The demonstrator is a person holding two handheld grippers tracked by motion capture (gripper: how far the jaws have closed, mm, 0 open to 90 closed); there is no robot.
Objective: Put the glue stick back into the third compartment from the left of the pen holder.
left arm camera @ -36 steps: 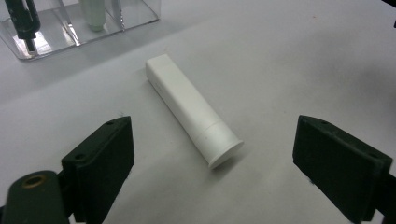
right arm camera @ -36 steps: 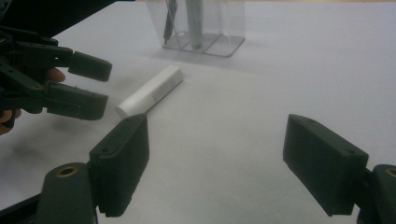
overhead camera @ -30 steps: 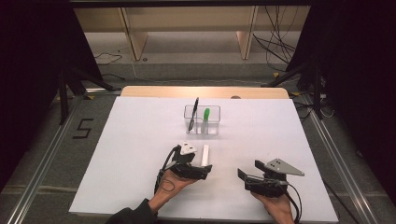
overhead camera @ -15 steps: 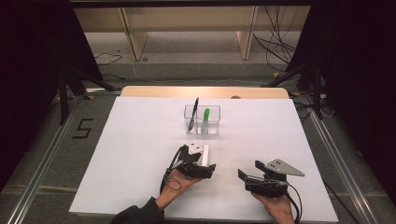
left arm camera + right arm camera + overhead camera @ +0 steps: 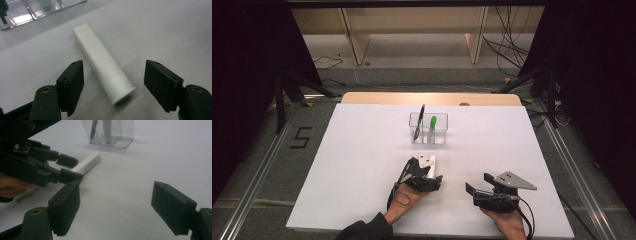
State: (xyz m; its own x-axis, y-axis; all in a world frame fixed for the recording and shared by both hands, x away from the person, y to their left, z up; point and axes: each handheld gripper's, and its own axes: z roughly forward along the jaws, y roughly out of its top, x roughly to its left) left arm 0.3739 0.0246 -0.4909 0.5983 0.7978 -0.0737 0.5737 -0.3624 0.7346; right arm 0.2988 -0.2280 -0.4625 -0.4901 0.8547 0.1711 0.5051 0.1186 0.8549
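A white tube (image 5: 101,61) with a flared cap end lies flat on the white table (image 5: 362,150). My left gripper (image 5: 113,88) is open, one jaw on each side of the tube's cap end, touching neither side. From the high view, the left gripper (image 5: 430,171) sits over the tube (image 5: 433,159) near the table's front middle. My right gripper (image 5: 117,207) is open with nothing between its jaws, resting at the front right (image 5: 492,196). Its view shows the left gripper (image 5: 67,167) at the tube (image 5: 88,162).
A clear divided container (image 5: 428,129) stands behind the tube, holding a black pen (image 5: 419,122) and a green-capped marker (image 5: 432,125). The same container (image 5: 110,133) is seen far off in the right gripper view. A wooden strip (image 5: 432,98) borders the table's far edge.
My left gripper has slid forward and a little right, bringing its open jaws around the tube's cap end. The right gripper has stayed put.
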